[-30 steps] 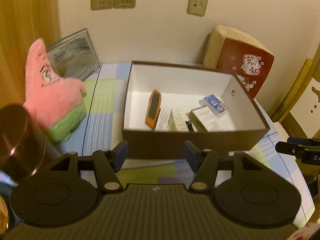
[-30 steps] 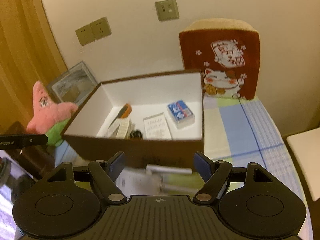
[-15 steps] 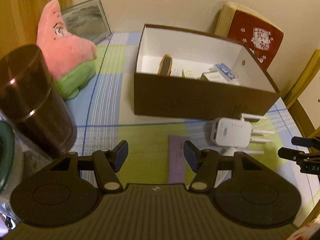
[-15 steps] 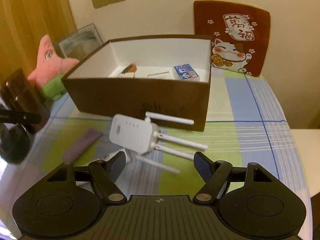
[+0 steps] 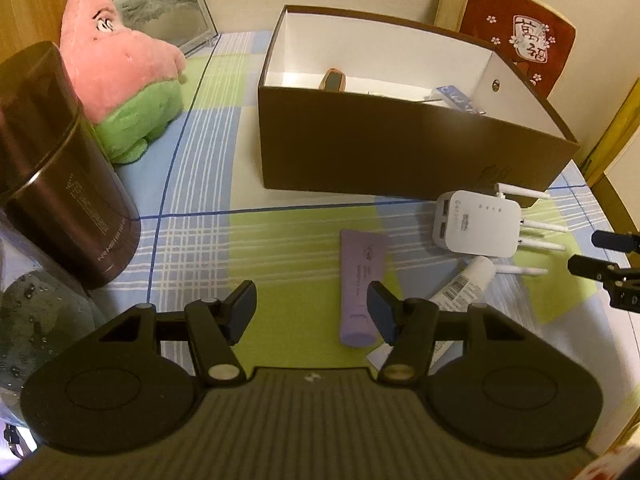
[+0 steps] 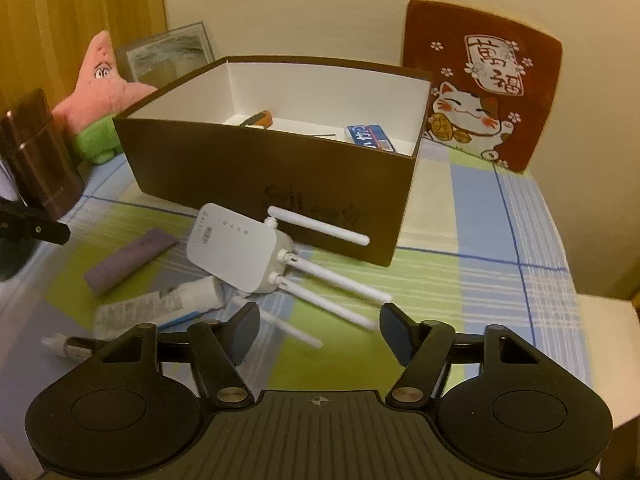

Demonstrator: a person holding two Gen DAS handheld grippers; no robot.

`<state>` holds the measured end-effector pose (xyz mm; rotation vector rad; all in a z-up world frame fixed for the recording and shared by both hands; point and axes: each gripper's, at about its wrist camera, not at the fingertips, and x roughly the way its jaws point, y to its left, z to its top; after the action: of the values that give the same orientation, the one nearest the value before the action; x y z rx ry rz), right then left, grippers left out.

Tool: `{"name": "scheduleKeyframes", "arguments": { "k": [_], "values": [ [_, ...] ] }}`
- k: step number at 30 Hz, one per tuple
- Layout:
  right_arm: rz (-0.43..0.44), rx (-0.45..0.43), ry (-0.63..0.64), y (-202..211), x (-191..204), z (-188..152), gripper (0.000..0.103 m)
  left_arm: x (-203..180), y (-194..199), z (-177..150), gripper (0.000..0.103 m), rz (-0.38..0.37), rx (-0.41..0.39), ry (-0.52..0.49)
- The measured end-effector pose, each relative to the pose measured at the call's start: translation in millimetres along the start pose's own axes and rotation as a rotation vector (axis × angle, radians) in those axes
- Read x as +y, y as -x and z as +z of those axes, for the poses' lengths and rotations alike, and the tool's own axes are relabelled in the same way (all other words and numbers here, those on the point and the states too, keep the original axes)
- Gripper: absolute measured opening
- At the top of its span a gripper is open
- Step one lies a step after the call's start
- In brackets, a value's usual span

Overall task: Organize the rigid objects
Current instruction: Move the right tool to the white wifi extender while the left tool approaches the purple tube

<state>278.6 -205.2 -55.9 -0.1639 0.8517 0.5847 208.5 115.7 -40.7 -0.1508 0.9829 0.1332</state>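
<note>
The white Wi-Fi repeater (image 6: 236,252) lies on the tabletop (image 6: 472,280) just before the brown box (image 6: 256,168), antennas trailing toward the right tool (image 6: 318,330), which is nearer. That tool's jaws have just been closing, nothing between them; it is released. The left tool (image 5: 311,307) gapes empty beside the purple tube (image 5: 361,280), whose long axis points away

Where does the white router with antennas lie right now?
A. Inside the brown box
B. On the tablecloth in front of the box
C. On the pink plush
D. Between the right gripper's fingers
B: the router lies on the tablecloth, just outside the box front wall.
</note>
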Motion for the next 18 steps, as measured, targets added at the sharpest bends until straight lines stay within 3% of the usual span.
{"name": "scheduleKeyframes", "arguments": {
  "k": [13, 15, 17, 18],
  "values": [
    [-0.049, 0.038, 0.421, -51.3, 19.5, -3.1, 0.06, -5.4, -18.8, 1.8, 0.057, -0.016, 0.036, -0.004],
    [-0.068, 0.046, 0.485, -56.7, 23.8, -8.0, 0.055, -6.9, -21.1, 1.2, 0.057, -0.023, 0.044, -0.007],
    [-0.08, 0.056, 0.533, -60.5, 25.6, -11.7, 0.039, -9.2, -23.0, 0.3, 0.057, -0.031, 0.052, -0.011],
    [-0.084, 0.057, 0.549, -60.7, 25.6, -13.6, 0.038, -10.3, -23.7, -0.1, 0.057, -0.035, 0.054, -0.014]
  ]
}}
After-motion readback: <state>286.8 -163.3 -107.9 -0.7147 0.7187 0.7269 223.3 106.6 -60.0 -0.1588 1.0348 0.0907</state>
